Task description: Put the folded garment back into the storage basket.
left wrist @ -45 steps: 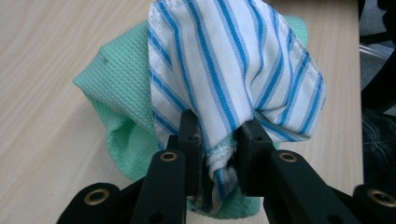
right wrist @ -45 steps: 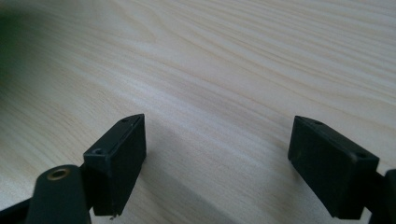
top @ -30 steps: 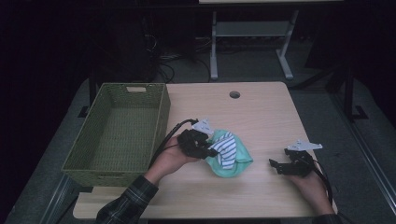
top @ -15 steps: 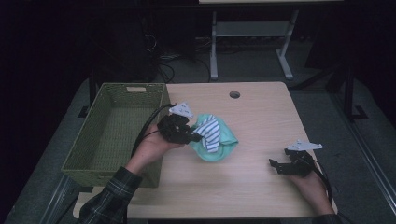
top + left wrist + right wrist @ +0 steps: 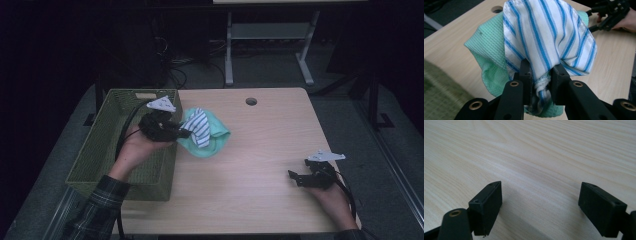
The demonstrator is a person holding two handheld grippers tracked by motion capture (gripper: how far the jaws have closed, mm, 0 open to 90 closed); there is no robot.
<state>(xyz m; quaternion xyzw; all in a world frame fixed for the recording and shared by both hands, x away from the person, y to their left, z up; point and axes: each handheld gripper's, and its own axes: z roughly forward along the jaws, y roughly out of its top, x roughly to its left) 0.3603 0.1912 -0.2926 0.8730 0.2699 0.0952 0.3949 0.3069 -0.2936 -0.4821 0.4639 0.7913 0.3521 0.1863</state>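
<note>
Wooden table [image 5: 260, 150]: left tool [image 5: 181, 133] clamps striped cloth [image 5: 200, 127] beside basket [image 5: 107, 145]; right tool [image 5: 295, 176] spread, resting low

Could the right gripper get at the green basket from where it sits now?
Probably not without moving: the right gripper rests open at the table's near right, and the green basket stands beyond the far left edge, past the left gripper's cloth bundle.

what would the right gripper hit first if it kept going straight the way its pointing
Probably nothing but bare table. The right gripper, jaws open and empty, points left across the wood; the cloth bundle seems to lie off that line, though depth is hard to judge.
</note>
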